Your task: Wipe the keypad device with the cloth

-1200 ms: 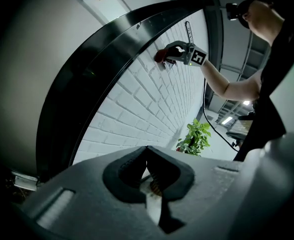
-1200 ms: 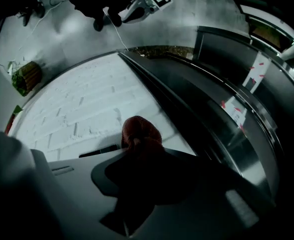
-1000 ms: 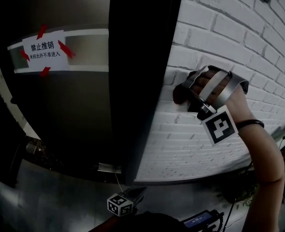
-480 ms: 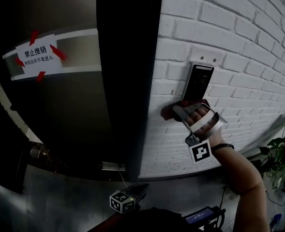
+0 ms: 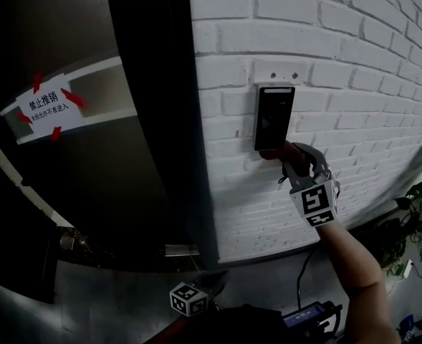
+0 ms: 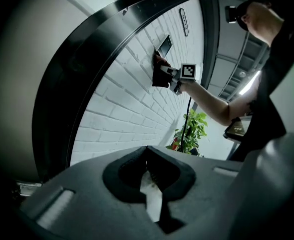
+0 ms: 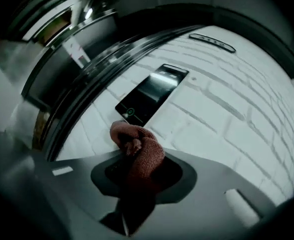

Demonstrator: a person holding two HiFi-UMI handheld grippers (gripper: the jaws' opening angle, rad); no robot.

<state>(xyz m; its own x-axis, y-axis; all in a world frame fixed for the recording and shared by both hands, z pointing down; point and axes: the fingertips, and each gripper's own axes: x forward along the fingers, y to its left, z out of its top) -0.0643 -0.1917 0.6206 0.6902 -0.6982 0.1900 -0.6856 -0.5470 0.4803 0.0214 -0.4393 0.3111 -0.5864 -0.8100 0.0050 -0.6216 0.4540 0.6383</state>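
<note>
Keypad (image 5: 274,118): a glossy black panel fixed flat and upright on the white brick wall (image 5: 354,70). At far left stands a dark door (image 5: 146,120) with a taped paper notice (image 5: 49,106). Low down, the left gripper (image 6: 147,154) points away from the work, jaws pressed together on nothing. Just under the keypad's lower edge, the right gripper (image 7: 137,169) pinches a reddish cloth (image 7: 139,151); I cannot tell whether the cloth touches the panel. A plant (image 5: 418,221) sits at far right. The cloth looks soft, light and limp, so a grip across its bunched middle, with a wad left ahead of the jaws, suits wiping. The panel looks hard and smooth, and likely needs only gentle pressure.
</note>
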